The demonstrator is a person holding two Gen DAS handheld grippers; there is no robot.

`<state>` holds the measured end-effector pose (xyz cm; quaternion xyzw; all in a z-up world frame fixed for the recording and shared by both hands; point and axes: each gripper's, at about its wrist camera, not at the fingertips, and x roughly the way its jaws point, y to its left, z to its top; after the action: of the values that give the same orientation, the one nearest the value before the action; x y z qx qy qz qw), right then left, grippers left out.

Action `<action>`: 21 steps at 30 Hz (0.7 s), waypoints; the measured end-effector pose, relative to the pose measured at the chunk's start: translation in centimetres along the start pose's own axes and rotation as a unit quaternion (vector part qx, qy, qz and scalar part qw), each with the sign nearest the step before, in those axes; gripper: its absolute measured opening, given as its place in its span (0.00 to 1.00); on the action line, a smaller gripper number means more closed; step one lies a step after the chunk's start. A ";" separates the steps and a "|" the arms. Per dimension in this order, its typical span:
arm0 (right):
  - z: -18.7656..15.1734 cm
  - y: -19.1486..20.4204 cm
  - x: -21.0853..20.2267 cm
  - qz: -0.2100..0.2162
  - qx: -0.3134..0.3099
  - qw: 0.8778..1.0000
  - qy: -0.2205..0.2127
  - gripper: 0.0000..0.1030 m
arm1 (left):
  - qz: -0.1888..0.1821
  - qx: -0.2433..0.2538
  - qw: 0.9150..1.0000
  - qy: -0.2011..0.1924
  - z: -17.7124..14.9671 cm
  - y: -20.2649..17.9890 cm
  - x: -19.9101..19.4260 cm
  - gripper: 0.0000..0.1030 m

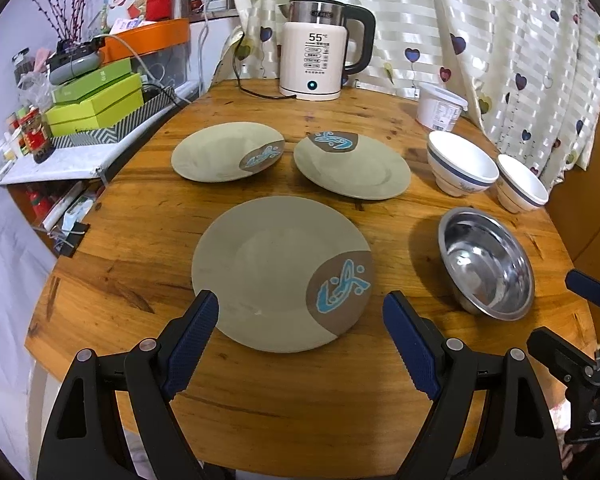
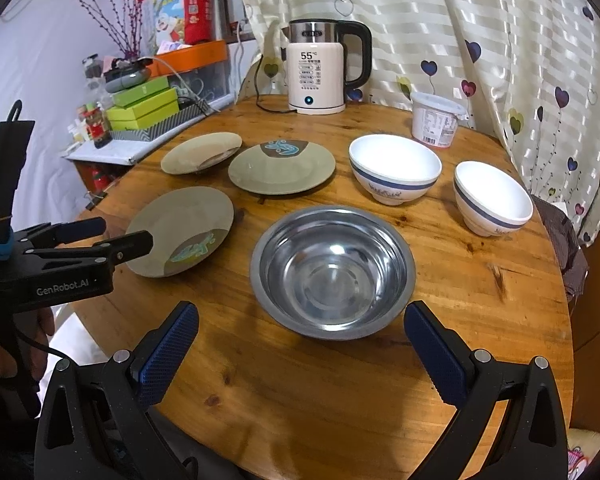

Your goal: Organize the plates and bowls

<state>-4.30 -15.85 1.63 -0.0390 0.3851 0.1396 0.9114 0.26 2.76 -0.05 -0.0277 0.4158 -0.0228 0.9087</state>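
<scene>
Three grey-green plates with a blue fish mark lie on the round wooden table (image 1: 148, 240): a near plate (image 1: 276, 276), a far left plate (image 1: 220, 152) and a far middle plate (image 1: 356, 168). A steel bowl (image 2: 332, 268) sits in front of two white bowls with blue bands, one larger (image 2: 394, 168) and one smaller (image 2: 494, 196). My left gripper (image 1: 300, 304) is open and empty, just short of the near plate's front edge. My right gripper (image 2: 300, 316) is open and empty, just short of the steel bowl's near rim.
A white electric kettle (image 1: 316, 56) with a cord stands at the table's back. A white plastic tub (image 1: 440, 106) is beside the curtain. A cluttered shelf with green boxes (image 1: 96, 96) stands left of the table. The table's front edge is near both grippers.
</scene>
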 end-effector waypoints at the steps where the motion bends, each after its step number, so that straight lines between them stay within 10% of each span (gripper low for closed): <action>1: -0.1 0.0 0.0 -0.001 0.000 1.000 0.000 1.00 | 0.002 -0.002 1.000 0.001 0.0 0.1 0.1 0.82; 21: 3.1 1.8 1.9 0.008 -0.027 1.000 0.007 1.00 | -0.031 -0.039 0.999 -0.002 1.1 2.9 0.9 0.82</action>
<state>-1.47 -13.12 2.51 -0.0612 0.3882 0.1572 0.9060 1.69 5.67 -0.20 -0.0760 0.4132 -0.0344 0.9068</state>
